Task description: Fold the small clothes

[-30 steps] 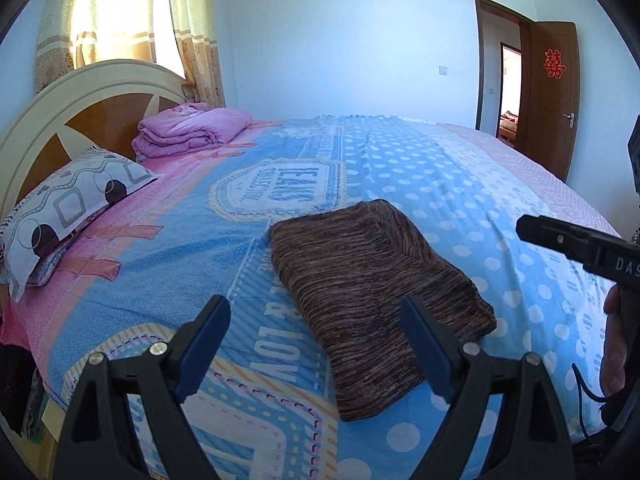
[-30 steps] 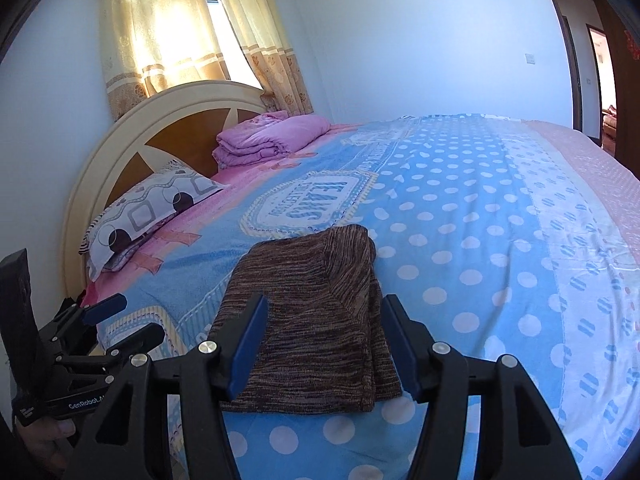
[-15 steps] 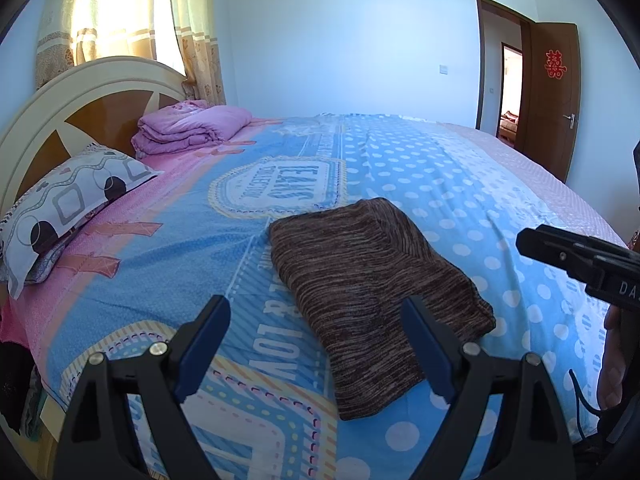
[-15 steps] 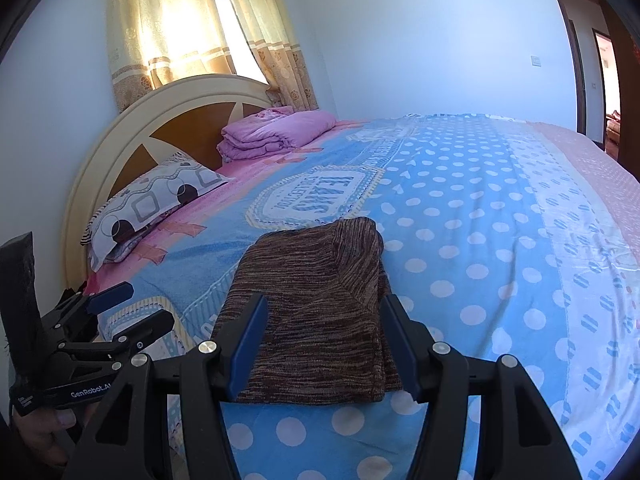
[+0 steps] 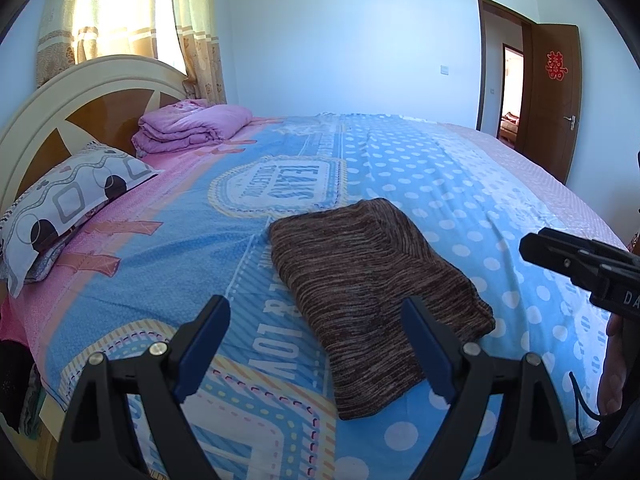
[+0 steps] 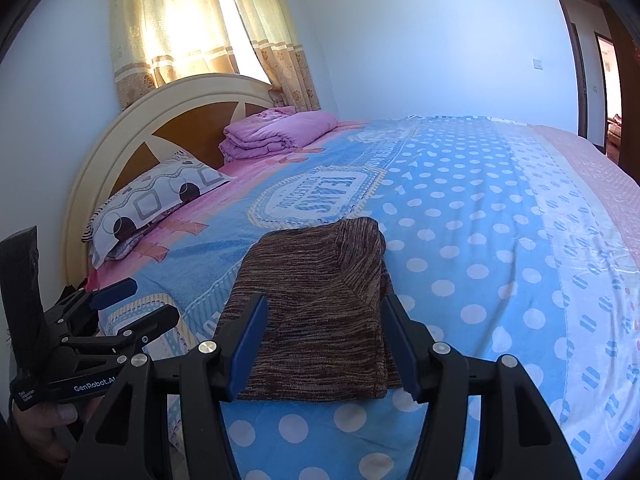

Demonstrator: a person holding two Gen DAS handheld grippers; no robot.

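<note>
A brown striped knit garment (image 5: 372,280) lies folded into a thick rectangle on the blue dotted bedspread (image 5: 460,184); it also shows in the right wrist view (image 6: 316,312). My left gripper (image 5: 316,344) is open and empty, held back from the garment's near edge. My right gripper (image 6: 324,340) is open and empty, just in front of the garment's near edge. The right gripper's side shows at the right of the left wrist view (image 5: 576,264). The left gripper shows at the lower left of the right wrist view (image 6: 116,308).
A patterned pillow (image 5: 68,208) and a folded pink quilt (image 5: 192,126) lie by the cream headboard (image 5: 36,104). A window with yellow curtains (image 6: 192,32) is behind it. A brown door (image 5: 552,96) stands open at the far right.
Both grippers have drawn back and risen slightly from the garment. The folded garment has not moved.
</note>
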